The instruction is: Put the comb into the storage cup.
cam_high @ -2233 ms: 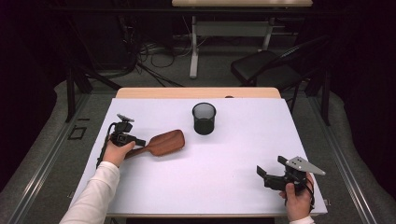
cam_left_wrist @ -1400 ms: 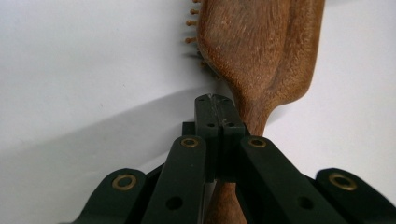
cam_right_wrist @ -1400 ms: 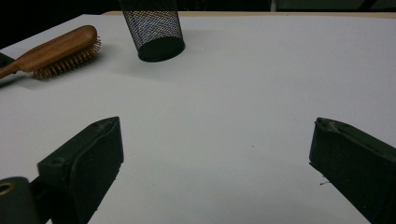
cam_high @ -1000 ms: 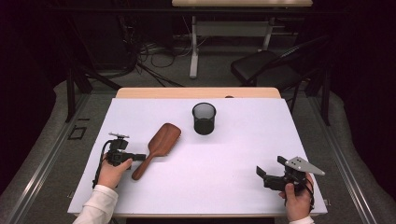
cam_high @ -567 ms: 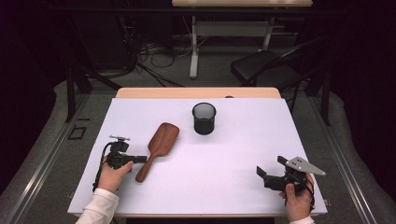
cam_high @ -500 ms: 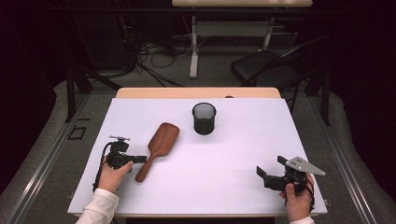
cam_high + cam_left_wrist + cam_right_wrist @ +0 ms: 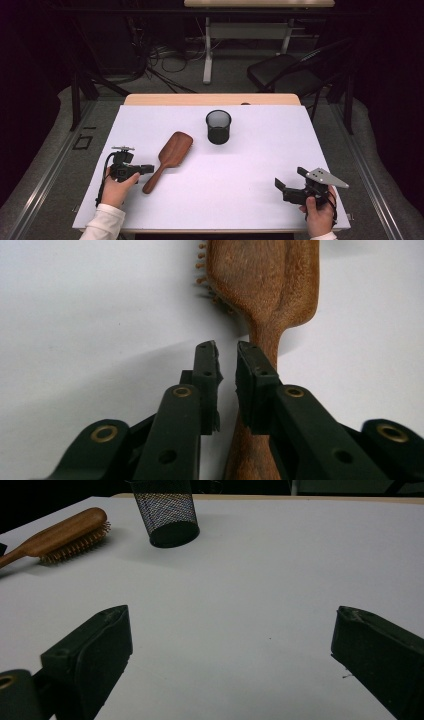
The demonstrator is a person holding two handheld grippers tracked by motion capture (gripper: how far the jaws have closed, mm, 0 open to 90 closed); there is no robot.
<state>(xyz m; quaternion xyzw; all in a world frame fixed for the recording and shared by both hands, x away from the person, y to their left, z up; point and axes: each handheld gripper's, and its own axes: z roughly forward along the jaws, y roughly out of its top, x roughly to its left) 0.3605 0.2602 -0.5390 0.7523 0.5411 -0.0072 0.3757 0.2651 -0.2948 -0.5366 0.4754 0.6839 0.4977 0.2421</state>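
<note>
On the white table top (image 7: 240,200) we find a wooden hairbrush (image 7: 169,159) lying bristles down, its paddle head toward the far side and its handle running back toward our left hand (image 7: 116,189). Just past the head, a little to the right, a black mesh pen cup (image 7: 218,127) stands upright, apart from the brush.

Our left gripper (image 7: 148,169) lies level beside the handle's near end. Seen from the left gripper view, the left gripper (image 7: 227,371) has its jaws only narrowly parted; they have just been opening, and a slim gap of white table shows between the pads. The brush handle (image 7: 260,340) runs under and behind the right-hand jaw rather than between the two, so nothing is pinched.

Our right gripper (image 7: 286,184) rests near the table's near right corner, well apart from the brush and the cup, gripped by our right hand (image 7: 318,216). From the right gripper view, the right gripper (image 7: 231,645) has its jaws spread wide over bare table, with the hairbrush (image 7: 60,536) and pen cup (image 7: 167,512) far beyond them.
</note>
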